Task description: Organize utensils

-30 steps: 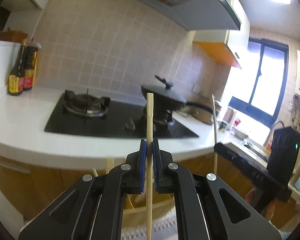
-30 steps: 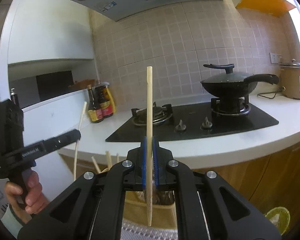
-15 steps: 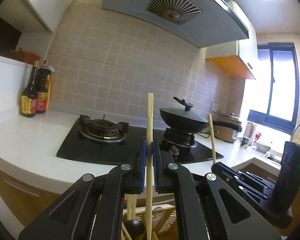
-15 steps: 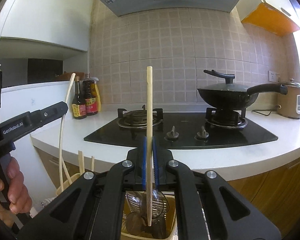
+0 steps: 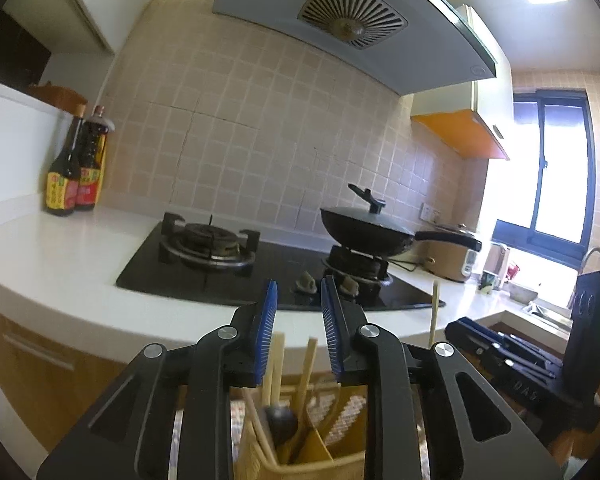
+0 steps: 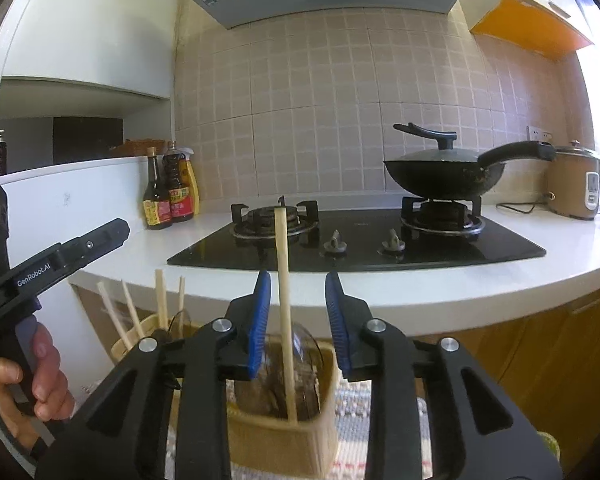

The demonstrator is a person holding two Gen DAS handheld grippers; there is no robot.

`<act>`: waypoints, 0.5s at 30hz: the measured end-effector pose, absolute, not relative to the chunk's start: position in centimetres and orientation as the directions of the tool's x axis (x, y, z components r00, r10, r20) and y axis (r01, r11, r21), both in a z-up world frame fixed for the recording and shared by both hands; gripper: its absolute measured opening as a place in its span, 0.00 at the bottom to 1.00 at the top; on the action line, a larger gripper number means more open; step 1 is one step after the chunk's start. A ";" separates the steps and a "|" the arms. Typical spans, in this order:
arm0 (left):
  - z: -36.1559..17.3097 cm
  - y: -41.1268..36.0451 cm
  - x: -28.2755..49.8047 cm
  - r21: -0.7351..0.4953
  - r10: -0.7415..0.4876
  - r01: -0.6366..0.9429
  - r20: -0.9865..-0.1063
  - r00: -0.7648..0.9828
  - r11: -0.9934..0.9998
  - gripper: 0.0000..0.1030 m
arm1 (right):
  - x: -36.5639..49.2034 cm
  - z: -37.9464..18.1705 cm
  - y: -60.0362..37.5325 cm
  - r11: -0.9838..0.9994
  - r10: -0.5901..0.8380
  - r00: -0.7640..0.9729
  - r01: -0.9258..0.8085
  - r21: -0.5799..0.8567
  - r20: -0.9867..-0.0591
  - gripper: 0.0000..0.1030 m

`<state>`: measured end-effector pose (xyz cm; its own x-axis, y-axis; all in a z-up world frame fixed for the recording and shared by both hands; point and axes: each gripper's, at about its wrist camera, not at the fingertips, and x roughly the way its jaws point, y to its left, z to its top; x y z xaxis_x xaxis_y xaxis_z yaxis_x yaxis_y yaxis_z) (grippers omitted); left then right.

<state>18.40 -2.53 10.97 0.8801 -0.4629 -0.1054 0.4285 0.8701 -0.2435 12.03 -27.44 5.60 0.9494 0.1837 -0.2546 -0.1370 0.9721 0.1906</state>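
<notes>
My left gripper (image 5: 299, 296) is open and empty above a tan utensil holder (image 5: 300, 456). Chopsticks (image 5: 308, 364) and a dark spoon (image 5: 281, 420) stand in it. My right gripper (image 6: 294, 294) is open. A wooden chopstick (image 6: 284, 300) stands upright between its jaws, its lower end inside a second tan holder (image 6: 284, 436) that also holds a clear ladle. The left gripper shows in the right wrist view (image 6: 80, 248), with several chopsticks (image 6: 160, 300) standing in its holder below. The right gripper's chopstick top shows in the left wrist view (image 5: 434, 312).
A white counter (image 6: 440, 284) curves ahead with a black gas hob (image 6: 360, 240). A lidded black wok (image 6: 440, 172) sits on the right burner. Sauce bottles (image 6: 168, 196) stand at the back left, a rice cooker (image 6: 572, 184) at the right.
Both grippers have opened and let go of their chopsticks. Each chopstick has dropped down into the holder below its gripper.
</notes>
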 end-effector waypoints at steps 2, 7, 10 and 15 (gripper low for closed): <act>10.8 -2.2 17.4 -0.241 -0.461 0.426 -0.115 0.880 0.872 0.35 | 10.7 5.5 -27.8 0.973 0.179 0.948 -0.129 0.193 -0.264 0.25; 10.3 -1.2 14.7 -0.268 -0.468 0.423 -0.135 0.873 0.866 0.43 | 6.8 5.3 -28.5 0.971 0.169 0.943 -0.110 0.211 -0.286 0.25; 10.1 -0.7 12.9 -0.283 -0.471 0.420 -0.140 0.871 0.862 0.46 | 5.1 5.1 -28.3 0.970 0.181 0.936 -0.119 0.213 -0.302 0.26; 9.5 -0.4 9.7 -0.275 -0.476 0.423 -0.162 0.865 0.863 0.57 | 2.0 4.8 -27.4 0.970 0.181 0.936 -0.118 0.215 -0.302 0.57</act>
